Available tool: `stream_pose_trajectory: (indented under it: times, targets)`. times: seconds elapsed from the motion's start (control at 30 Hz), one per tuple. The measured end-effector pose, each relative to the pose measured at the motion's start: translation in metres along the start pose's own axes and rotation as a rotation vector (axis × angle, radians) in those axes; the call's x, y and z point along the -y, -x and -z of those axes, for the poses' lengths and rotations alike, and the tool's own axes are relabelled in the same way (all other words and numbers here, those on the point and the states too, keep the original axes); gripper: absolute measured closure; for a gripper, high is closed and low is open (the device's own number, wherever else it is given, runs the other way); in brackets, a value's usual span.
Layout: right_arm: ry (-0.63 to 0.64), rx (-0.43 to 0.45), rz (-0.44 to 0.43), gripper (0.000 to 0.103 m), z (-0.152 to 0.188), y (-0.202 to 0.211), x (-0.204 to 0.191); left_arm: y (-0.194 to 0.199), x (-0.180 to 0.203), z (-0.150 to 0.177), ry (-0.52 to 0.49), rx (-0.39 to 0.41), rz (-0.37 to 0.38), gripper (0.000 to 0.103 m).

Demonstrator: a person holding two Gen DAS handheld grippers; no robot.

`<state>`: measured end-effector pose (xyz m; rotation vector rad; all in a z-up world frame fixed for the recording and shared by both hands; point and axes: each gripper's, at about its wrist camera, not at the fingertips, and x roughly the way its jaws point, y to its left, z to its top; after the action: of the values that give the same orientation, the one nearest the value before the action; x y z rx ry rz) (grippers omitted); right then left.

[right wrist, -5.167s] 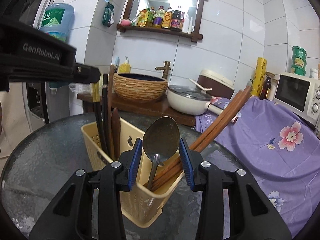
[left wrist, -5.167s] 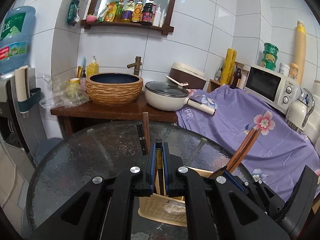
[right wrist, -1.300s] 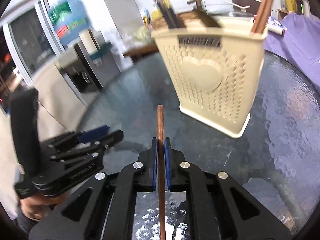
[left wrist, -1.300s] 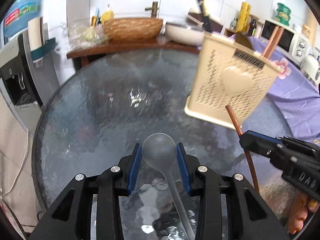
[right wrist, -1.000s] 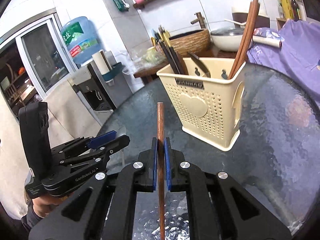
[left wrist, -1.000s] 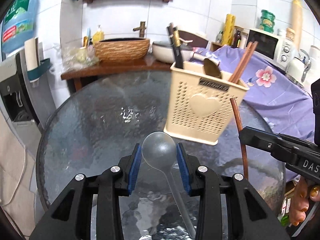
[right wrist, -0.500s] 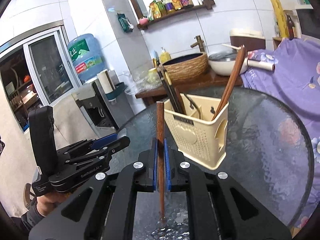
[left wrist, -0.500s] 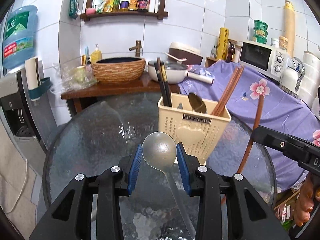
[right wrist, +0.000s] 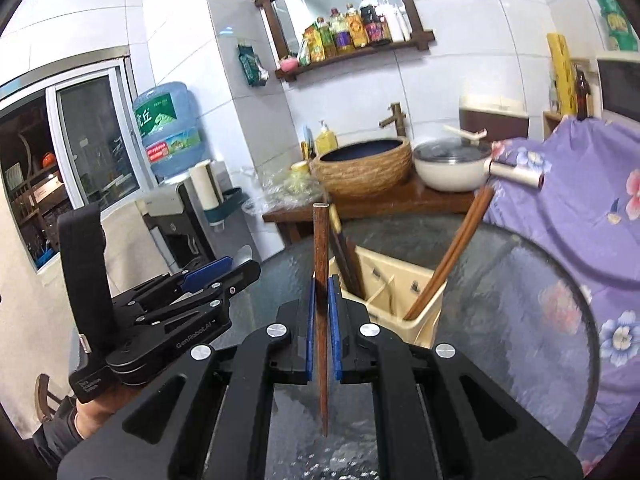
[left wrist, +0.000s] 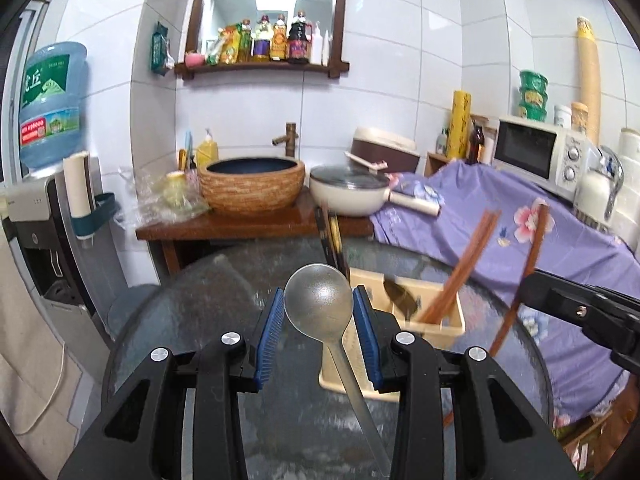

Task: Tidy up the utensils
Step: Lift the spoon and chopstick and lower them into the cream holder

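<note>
White-tiled kitchen wall behind; round glass table (left wrist: 192, 300) fills the lower frame, cream utensil basket (right wrist: 400, 292) at centre. Left gripper (left wrist: 318, 334) clamps a metal spoon (left wrist: 320, 300) bowl-up; right gripper (right wrist: 322, 330) pinches an upright wooden chopstick (right wrist: 321, 280).

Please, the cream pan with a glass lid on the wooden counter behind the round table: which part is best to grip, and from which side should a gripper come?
Probably the long cream handle of the pan, near its free end. It sticks out to the right over the purple cloth, slim enough for two fingers, with open space around it. Come from the right, jaws closing across the handle. The round body is too wide.
</note>
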<state>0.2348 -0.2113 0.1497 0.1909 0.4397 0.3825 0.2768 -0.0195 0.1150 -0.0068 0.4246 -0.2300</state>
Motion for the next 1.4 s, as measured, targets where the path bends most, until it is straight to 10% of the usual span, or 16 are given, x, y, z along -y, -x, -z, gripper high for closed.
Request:
stream_pose_trajectory:
  times: [0.53,1.4]
  targets:
    - [0.028,0.192,0.118,0.096,-0.103,0.012,0.014,-0.047,0.014,-0.088,0.038,0.221,-0.166,0.068]
    - [0.030,0.108,0.203,0.096,-0.029,-0.062,0.050,-0.103,0.040,-0.009,-0.074,0.129,-0.126,0.068]
